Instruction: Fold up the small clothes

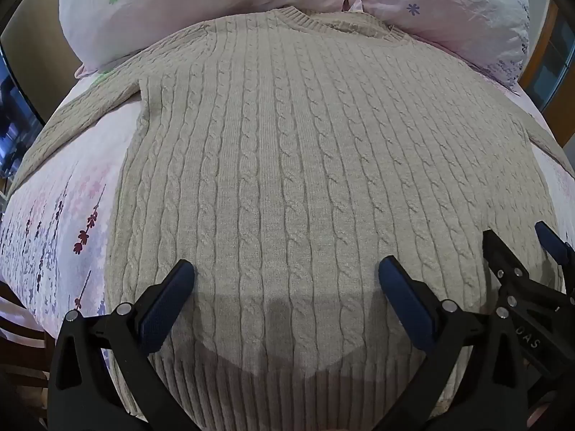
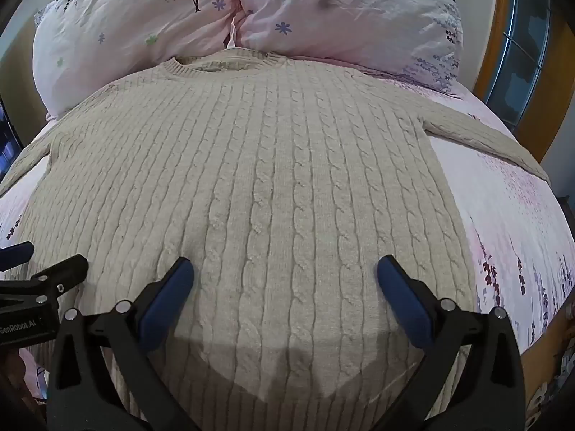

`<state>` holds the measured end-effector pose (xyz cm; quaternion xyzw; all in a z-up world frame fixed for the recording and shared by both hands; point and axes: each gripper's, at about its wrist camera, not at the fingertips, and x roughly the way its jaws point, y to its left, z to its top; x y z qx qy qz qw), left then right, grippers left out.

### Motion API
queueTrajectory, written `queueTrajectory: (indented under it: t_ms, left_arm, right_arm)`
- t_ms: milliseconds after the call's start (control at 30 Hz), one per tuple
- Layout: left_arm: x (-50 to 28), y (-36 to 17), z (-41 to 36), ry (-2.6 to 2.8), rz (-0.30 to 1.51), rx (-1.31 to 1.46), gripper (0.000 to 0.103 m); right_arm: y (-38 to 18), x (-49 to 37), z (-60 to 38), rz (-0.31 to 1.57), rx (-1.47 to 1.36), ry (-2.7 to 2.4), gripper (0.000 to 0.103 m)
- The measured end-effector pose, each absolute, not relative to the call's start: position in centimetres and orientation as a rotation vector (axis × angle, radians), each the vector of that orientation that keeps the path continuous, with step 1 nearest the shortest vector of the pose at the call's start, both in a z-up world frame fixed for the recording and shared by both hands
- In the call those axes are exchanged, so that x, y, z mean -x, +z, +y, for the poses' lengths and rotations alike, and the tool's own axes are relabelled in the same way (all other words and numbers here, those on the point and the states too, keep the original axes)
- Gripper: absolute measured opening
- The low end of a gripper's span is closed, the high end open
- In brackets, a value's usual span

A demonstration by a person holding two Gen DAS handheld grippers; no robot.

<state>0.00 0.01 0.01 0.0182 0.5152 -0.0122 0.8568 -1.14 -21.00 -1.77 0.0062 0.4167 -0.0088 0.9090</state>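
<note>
Beige cable-knit sweater (image 1: 287,165) lies flat, face up, on the pink floral bed sheet (image 1: 61,215), collar touching the two pink floral pillows (image 2: 143,28), both sleeves spread outward. My left gripper (image 1: 286,276) and right gripper (image 2: 285,274) hover side by side over the lower body near the ribbed hem (image 1: 287,388); both sets of fingers spread wide, nothing held. No fold made yet, I judge. Best start: move apart to one side edge, pinch shoulder and hem corner together, grab only enough knit to lift, carry sleeve and side panel inward in one straight line, keep the edge parallel to the cables.
</note>
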Motion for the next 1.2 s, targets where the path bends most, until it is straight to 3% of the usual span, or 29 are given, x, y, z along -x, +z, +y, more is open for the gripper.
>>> queueTrajectory:
  t_ms: [1200]
  left_arm:
    - [-0.71, 0.09, 0.01, -0.024, 1.08, -0.038, 0.102]
  right_arm:
    - [-1.89, 1.11, -21.02, 0.86, -0.014, -0.018, 0.101]
